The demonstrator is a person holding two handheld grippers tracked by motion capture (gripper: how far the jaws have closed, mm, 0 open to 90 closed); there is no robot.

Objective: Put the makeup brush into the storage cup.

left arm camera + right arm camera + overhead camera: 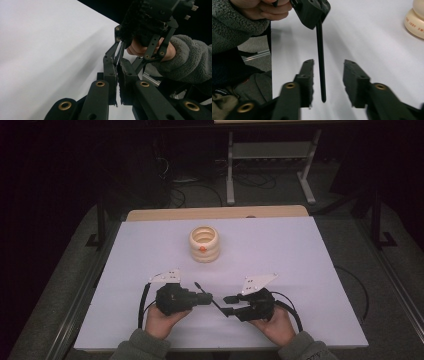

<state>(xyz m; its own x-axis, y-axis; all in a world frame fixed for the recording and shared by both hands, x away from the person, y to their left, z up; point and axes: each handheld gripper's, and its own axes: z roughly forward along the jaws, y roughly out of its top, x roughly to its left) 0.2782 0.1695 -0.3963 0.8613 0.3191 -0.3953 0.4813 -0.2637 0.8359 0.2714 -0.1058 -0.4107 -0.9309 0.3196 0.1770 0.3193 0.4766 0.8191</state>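
A thin black rod (217,305) is pinched in my left gripper (209,297), which is shut on it near the table's front. In the right gripper view the rod (320,62) runs down from the left gripper (313,15) and ends between the jaws of my right gripper (328,66). Those jaws stand open, with a gap on each side of the rod. The two grippers face each other tip to tip, the right gripper (226,305) just right of the left. In the left gripper view my left gripper (117,67) has its pads pressed together.
A cream ribbed ring-shaped holder (204,245) with an orange dot stands at the middle of the white table sheet (300,260), well beyond both grippers; its edge (414,22) shows in the right gripper view. A metal frame (270,155) stands on the floor behind the table.
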